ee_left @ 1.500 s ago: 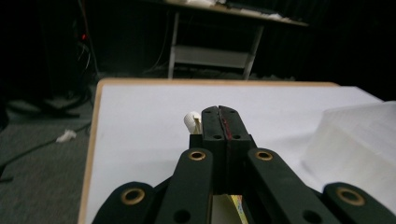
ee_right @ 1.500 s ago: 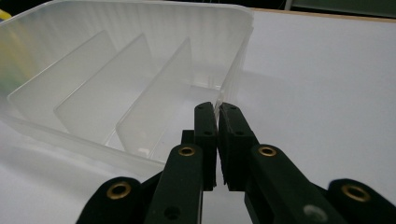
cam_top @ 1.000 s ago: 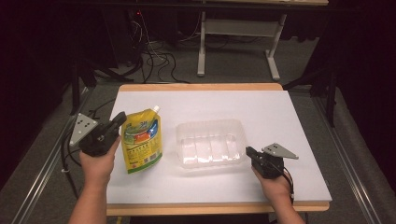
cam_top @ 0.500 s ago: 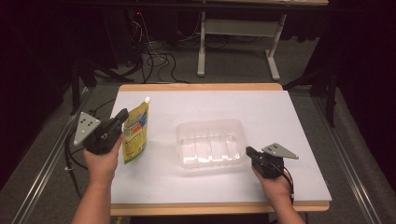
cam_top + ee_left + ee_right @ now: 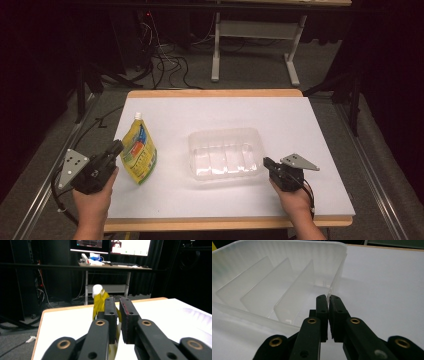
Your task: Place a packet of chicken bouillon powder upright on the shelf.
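Two claws work at a white desk (image 5: 310,125). The right claw (image 5: 267,164) pinches the near right corner of a clear tray (image 5: 225,152) at desk centre. The left claw (image 5: 118,146) sits against a yellow pouch (image 5: 137,150) near the desk's left edge; its jaws have just been opening, a slim gap showing, the pouch seemingly still between them. To finish well, open fully and back straight away so the pouch stays put. Compared with a second ago, the pouch is farther left of the tray.
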### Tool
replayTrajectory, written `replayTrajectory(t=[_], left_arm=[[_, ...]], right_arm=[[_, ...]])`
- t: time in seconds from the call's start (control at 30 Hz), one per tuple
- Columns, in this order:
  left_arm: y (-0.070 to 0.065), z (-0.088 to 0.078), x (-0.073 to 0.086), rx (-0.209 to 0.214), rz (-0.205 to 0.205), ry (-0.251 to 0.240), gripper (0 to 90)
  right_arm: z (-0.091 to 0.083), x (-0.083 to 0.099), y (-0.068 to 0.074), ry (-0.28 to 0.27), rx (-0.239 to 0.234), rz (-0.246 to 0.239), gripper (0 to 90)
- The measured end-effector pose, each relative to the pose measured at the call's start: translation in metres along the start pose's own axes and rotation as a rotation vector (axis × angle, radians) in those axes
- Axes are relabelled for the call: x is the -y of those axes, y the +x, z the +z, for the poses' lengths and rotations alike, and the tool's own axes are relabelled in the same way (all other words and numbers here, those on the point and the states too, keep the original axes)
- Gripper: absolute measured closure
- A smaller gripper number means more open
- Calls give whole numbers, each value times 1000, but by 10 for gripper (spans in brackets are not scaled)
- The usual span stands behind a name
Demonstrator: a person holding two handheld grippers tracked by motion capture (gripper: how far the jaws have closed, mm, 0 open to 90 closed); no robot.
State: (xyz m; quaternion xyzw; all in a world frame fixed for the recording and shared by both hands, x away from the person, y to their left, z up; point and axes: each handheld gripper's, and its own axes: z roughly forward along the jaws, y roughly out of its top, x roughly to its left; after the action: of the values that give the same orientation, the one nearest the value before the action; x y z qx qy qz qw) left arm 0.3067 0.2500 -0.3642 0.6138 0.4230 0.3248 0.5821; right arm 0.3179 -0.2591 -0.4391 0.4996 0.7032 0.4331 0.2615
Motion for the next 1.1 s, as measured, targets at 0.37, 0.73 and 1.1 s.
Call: replayTrajectory(t=[0.37, 0.73, 1.1], left_arm=[[1, 8, 18, 17, 25, 95, 740], [-1, 21, 41, 16, 48, 224, 730], [0, 22, 44, 5, 59, 230, 898]], right_arm=[[0, 0, -1, 9, -4, -3, 873], [0, 6, 3, 61, -9, 5, 845], [3, 9, 7, 111, -24, 16, 864]])
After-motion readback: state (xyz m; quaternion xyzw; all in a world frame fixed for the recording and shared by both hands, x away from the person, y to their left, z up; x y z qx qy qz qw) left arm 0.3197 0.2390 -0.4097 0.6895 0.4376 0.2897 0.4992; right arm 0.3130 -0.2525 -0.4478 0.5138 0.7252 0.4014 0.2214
